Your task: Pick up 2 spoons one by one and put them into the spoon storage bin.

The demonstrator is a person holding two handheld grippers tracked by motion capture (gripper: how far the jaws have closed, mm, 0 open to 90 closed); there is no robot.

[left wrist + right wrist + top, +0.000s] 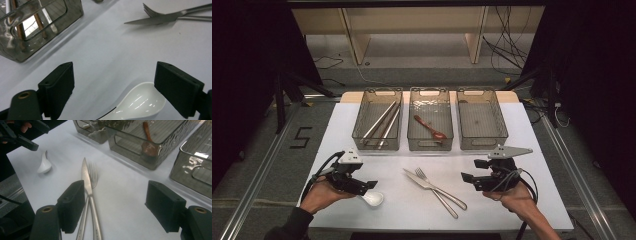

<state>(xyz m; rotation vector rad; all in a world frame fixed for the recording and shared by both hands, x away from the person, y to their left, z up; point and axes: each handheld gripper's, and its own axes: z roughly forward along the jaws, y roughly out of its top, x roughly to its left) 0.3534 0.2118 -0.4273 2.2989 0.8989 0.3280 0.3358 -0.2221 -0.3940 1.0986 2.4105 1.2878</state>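
Two hand-held grippers are at work on the white desk [522,200], and both stand with jaws apart, clamped on nothing. The left hand-held gripper [371,184] hovers at the white spoon [373,198], whose bowl lies low between its jaws, nearer one pad and apparently not touched, though the handle is hidden. The right hand-held gripper [472,171] points at the knife [424,182] and fork [439,189], which lie crossed in the middle of the desk.

To do the step well, I would bring the left jaws down either side of the spoon's handle rather than its slippery bowl, close firmly, then lift straight up. The right one should take the knife, which lies on top, by the handle end, clear of the crossing.

Counted: three bins [376,120], one brown spoon [430,127] in the middle bin, what looks like three or four chopsticks [382,124] in the left bin, one white spoon, one knife, one fork.
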